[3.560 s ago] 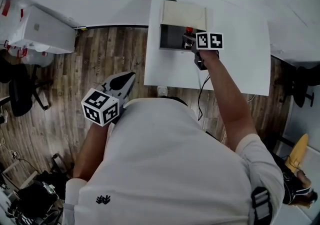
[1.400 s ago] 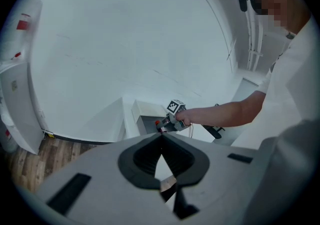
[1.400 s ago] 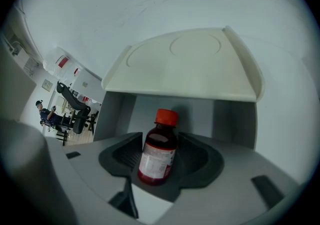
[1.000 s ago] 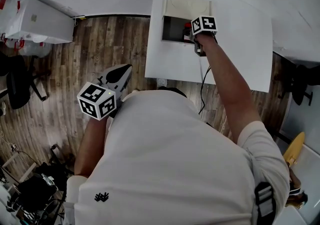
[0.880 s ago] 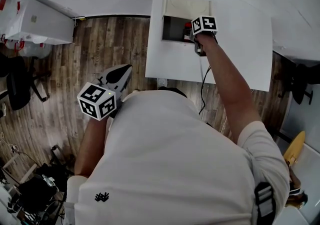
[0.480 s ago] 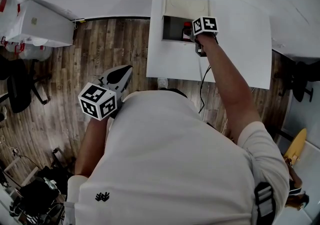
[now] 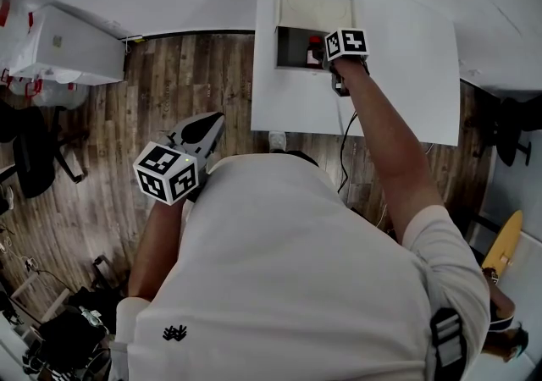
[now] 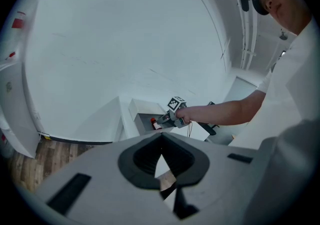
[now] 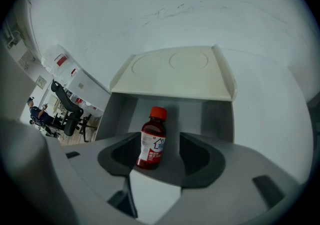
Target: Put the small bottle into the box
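- The left gripper (image 7: 212,123) hangs at 9 o'clock in the head view. It is over the wood floor (image 7: 169,74), well apart from the table. Its fingers are pressed together and hold nothing.
- A black chair (image 7: 34,151) and a white cabinet (image 7: 68,45) sit far off at 9 and 10 o'clock. They are not in the way.
- The box (image 7: 313,7) stands at 12 o'clock on the white table (image 7: 398,74). Its lid is tipped back and open.
- The small bottle (image 9: 152,141) stands up straight inside the box. It has a red cap, a paper label and dark red stuff inside.
- The bottle looks light and hard, with smooth sides that could slip. It is tall and thin, so a bump could tip it. The middle, on the label, looks like the best place to hold it.
- The right gripper (image 9: 161,141) is at the box's open side. Its fingers are spread wide, one at 9 o'clock of the bottle and one at 3 o'clock. They are not squeezing it.
- The box walls are close on both sides, so the fingers could knock them.
- A black cord (image 7: 341,163) hangs down at 6 o'clock from the right gripper.
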